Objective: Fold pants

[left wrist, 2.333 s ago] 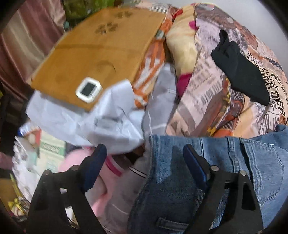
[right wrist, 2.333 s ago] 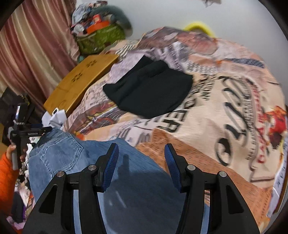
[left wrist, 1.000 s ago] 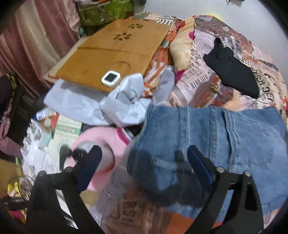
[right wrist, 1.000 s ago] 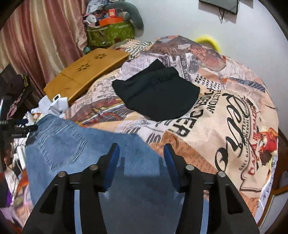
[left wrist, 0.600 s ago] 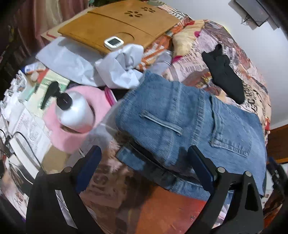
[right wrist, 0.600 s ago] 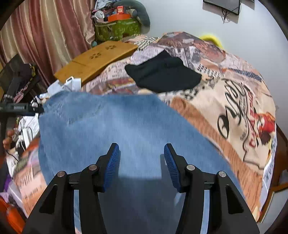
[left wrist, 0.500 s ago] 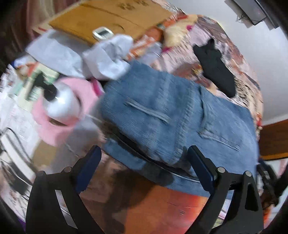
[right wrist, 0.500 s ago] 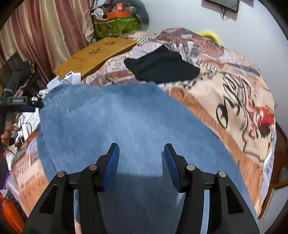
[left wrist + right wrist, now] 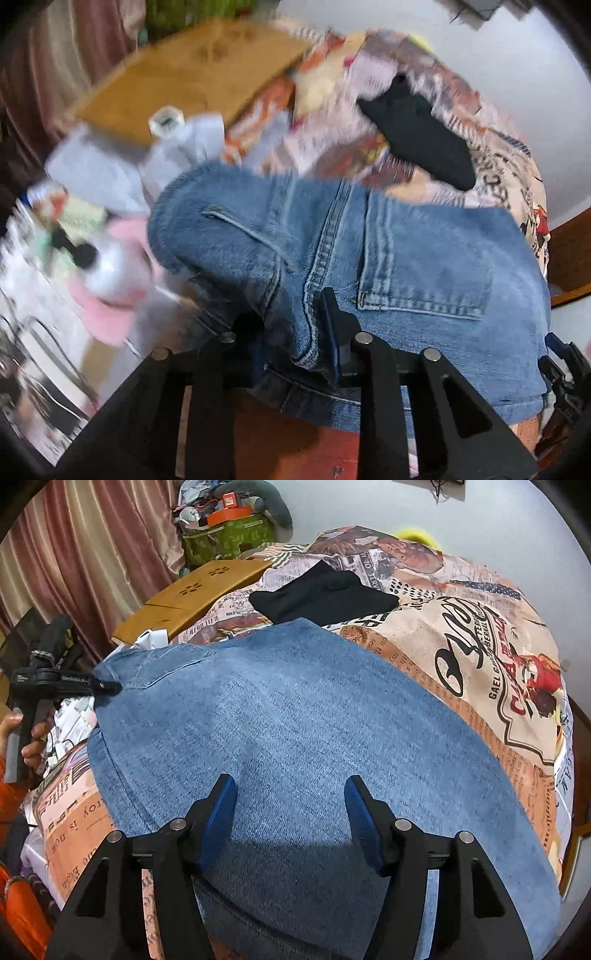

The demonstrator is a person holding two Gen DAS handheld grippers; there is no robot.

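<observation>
With the jeans spread across the bed's near edge, the left gripper has just closed onto a bunched waistband fold while the right gripper, jaws just widened, hovers above; next, carry the gripped edge across.

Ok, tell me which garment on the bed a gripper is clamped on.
The blue jeans: the left gripper pinches their waistband seam. The black garment lies apart, untouched.

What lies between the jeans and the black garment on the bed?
Only a narrow strip of the printed bedspread. In the right wrist view the jeans end just short of the black garment, and nothing else lies there.
</observation>
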